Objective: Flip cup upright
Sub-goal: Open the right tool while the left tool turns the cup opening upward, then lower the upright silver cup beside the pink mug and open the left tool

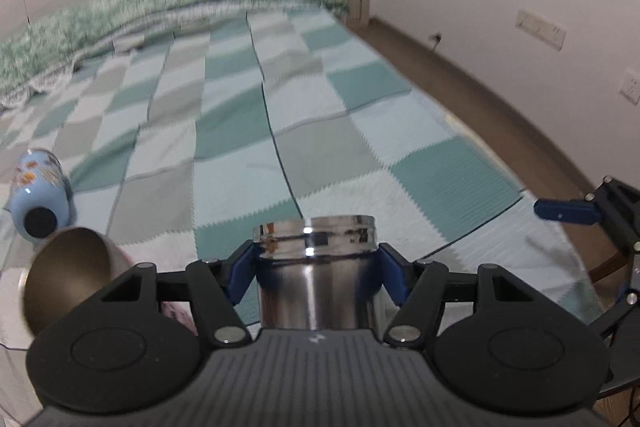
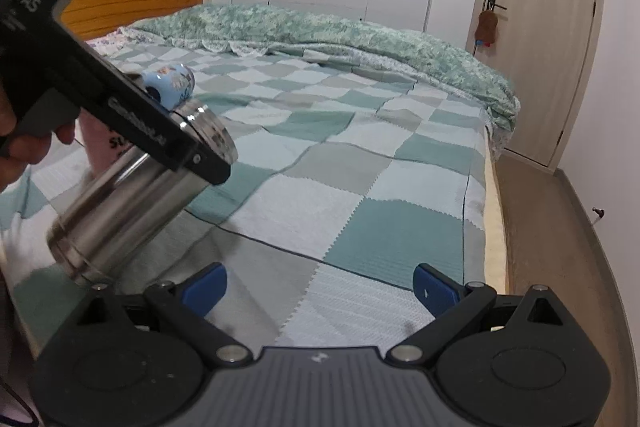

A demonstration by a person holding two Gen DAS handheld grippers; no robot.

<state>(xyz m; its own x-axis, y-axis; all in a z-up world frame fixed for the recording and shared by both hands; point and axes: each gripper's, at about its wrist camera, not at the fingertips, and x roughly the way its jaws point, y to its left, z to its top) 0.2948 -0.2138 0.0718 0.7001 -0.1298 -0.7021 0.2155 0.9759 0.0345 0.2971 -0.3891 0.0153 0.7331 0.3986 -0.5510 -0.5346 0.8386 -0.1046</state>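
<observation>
Left wrist: fingers [image 1: 316,267] clamp steel cup [image 1: 316,283]; blue mug [image 1: 38,195] nearby; right fingers [image 2: 320,287] wide, empty.

left gripper [image 1: 316,259] clamped, blue pads [image 1: 240,277] pressed on both sides of a steel cup [image 1: 316,267], held tilted off the surface, person's hand [image 2: 24,143] on its grip, right gripper [image 2: 320,287] jaws spread wide, holding nothing, low and just beside the left

A bed [image 2: 360,187] in checkered cover bears a rumpled green quilt [image 2: 360,35] and blue cup [image 2: 172,85].
</observation>
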